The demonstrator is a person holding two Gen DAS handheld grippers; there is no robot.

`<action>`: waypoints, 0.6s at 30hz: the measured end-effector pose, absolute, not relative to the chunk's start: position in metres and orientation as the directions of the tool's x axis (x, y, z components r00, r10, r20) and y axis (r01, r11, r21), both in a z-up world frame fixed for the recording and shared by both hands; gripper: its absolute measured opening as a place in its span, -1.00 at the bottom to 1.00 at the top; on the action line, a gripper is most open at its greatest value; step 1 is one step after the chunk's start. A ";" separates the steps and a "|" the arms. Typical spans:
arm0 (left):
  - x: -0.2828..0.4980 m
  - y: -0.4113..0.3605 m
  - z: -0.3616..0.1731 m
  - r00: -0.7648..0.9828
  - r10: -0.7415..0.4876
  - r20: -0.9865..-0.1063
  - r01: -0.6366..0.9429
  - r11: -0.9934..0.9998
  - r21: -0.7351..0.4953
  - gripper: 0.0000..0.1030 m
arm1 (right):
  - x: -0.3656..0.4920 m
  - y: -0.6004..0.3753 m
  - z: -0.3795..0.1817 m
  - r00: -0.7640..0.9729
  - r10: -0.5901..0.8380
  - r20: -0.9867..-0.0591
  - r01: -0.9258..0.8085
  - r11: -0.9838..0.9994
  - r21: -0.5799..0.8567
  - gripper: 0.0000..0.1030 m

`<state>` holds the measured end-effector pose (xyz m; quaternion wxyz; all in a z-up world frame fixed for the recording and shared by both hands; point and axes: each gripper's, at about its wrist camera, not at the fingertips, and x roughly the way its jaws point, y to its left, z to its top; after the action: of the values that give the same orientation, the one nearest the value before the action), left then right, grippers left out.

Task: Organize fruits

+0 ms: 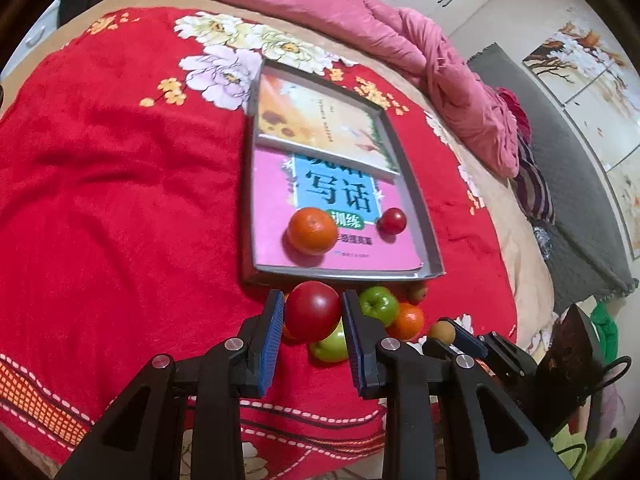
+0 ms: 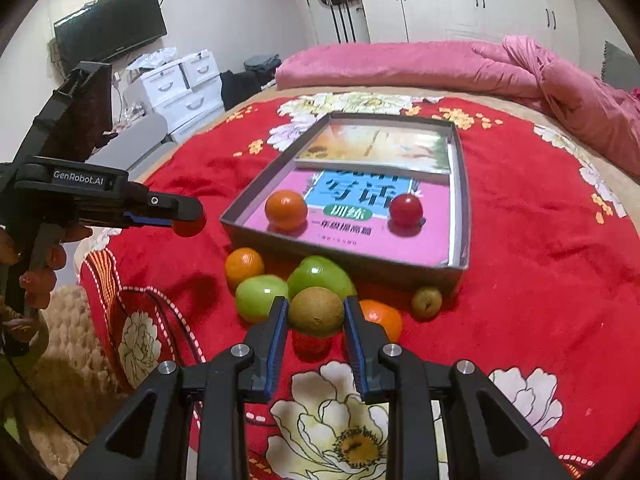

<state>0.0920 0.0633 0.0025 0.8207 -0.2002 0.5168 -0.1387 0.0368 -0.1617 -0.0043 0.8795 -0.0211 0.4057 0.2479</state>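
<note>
Left wrist view only: the left gripper (image 1: pixel 312 312) is seen clamped on a red apple (image 1: pixel 312 315), both blue pads against its sides, the apple held above the loose fruit. The right gripper's tip appears at the right edge, a brown fruit at its end.

Right wrist view only: the right gripper (image 2: pixel 316 312) is seen closed on a brown kiwi (image 2: pixel 316 311), fingers pressed to either side. The left gripper (image 2: pixel 188 216) is shown from the side, held level and above the red blanket (image 2: pixel 520 260), a red fruit at its tip, with the person's left hand (image 2: pixel 36 264) wrapped on the handle. A wall TV (image 2: pixel 110 24) and white drawers (image 2: pixel 176 84) are visible beyond the bed.

Container: a grey tray (image 2: pixel 236 216) is set on the blanket, lined with a pink book (image 2: pixel 360 236) and a second yellowish book (image 2: pixel 380 146) at the far end. On the pink book are found an orange (image 2: pixel 286 210) at the left and a small red fruit (image 2: pixel 406 210) at the right, well apart.

Loose fruit, just in front of the tray's near wall: two green apples (image 2: pixel 262 296), touching; one orange at the left (image 2: pixel 244 266); another orange (image 2: pixel 382 316) partly hidden behind the right finger; a small brownish-green fruit (image 2: pixel 427 302) near the tray's corner.
</note>
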 end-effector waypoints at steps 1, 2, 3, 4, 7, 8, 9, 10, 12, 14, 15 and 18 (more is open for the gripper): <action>0.092 0.062 0.005 0.430 -0.434 -0.792 0.025 0.882 -0.470 -0.42 | 0.037 -0.163 -0.003 0.552 0.420 -0.720 -0.452 0.877 0.164 -0.45; 0.092 0.060 0.007 0.432 -0.433 -0.791 0.030 0.884 -0.467 -0.42 | 0.037 -0.164 -0.001 0.557 0.419 -0.717 -0.450 0.878 0.163 -0.45; 0.092 0.059 0.009 0.434 -0.433 -0.790 0.033 0.884 -0.466 -0.42 | 0.038 -0.165 0.000 0.563 0.418 -0.713 -0.450 0.879 0.161 -0.45; 0.093 0.057 0.011 0.436 -0.434 -0.788 0.040 0.884 -0.465 -0.42 | 0.039 -0.166 0.002 0.569 0.419 -0.708 -0.448 0.879 0.160 -0.45; 0.092 0.053 0.017 0.444 -0.435 -0.783 0.052 0.885 -0.462 -0.42 | 0.041 -0.169 0.006 0.582 0.421 -0.696 -0.445 0.881 0.161 -0.45; 0.092 0.052 0.019 0.448 -0.434 -0.782 0.056 0.886 -0.460 -0.42 | 0.041 -0.170 0.008 0.588 0.420 -0.691 -0.443 0.882 0.159 -0.45; 0.092 0.050 0.021 0.450 -0.434 -0.780 0.059 0.886 -0.459 -0.42 | 0.041 -0.171 0.010 0.593 0.421 -0.686 -0.443 0.882 0.159 -0.45; 0.092 0.048 0.023 0.453 -0.434 -0.779 0.064 0.887 -0.457 -0.42 | 0.042 -0.172 0.011 0.598 0.421 -0.682 -0.442 0.883 0.157 -0.45; 0.092 0.045 0.026 0.455 -0.434 -0.778 0.072 0.888 -0.454 -0.42 | 0.043 -0.174 0.015 0.612 0.418 -0.672 -0.440 0.885 0.149 -0.45; 0.093 0.042 0.028 0.457 -0.433 -0.777 0.079 0.890 -0.449 -0.42 | 0.045 -0.176 0.019 0.622 0.418 -0.662 -0.440 0.886 0.146 -0.45; 0.093 0.040 0.029 0.458 -0.431 -0.778 0.084 0.891 -0.445 -0.42 | 0.046 -0.177 0.022 0.630 0.417 -0.655 -0.438 0.887 0.144 -0.45; 0.094 0.033 0.033 0.462 -0.429 -0.776 0.097 0.894 -0.437 -0.42 | 0.049 -0.178 0.027 0.647 0.416 -0.639 -0.433 0.890 0.140 -0.45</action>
<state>0.0940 0.0332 0.0332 0.8383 -0.1679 0.4945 -0.1568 0.0488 -0.1784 0.0272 0.9075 -0.0127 0.3487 0.2338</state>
